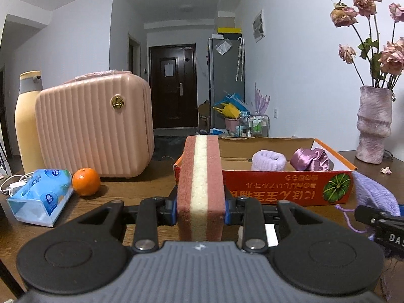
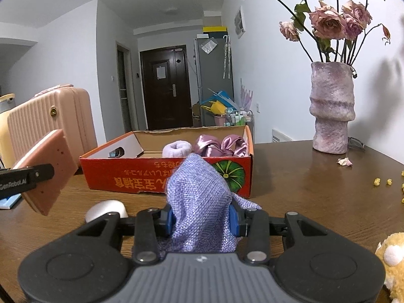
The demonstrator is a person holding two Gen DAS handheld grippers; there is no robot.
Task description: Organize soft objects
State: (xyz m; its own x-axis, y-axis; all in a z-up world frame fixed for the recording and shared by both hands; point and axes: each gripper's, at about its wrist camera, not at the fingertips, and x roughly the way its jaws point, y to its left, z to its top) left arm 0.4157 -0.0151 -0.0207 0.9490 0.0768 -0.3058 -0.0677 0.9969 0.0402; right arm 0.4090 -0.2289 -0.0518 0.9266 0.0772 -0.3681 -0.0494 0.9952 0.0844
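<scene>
My left gripper (image 1: 201, 209) is shut on a pink sponge (image 1: 200, 189) with a cream middle layer, held upright in front of the open orange cardboard box (image 1: 285, 189); the sponge also shows in the right wrist view (image 2: 48, 169). My right gripper (image 2: 201, 221) is shut on a lilac woven cloth pouch (image 2: 199, 202), held just before the box (image 2: 166, 176); the pouch also shows in the left wrist view (image 1: 373, 194). In the box lie a lavender fluffy band (image 2: 176, 149) and a purple satin scrunchie (image 2: 219, 145).
A pink ribbed case (image 1: 96, 123), a yellow bottle (image 1: 26, 121), an orange (image 1: 86, 181) and a tissue pack (image 1: 41, 197) stand at left. A vase of dried roses (image 2: 330, 106) is at right. A white mouse-like object (image 2: 107, 210) and a yellow plush (image 2: 392, 262) lie on the wooden table.
</scene>
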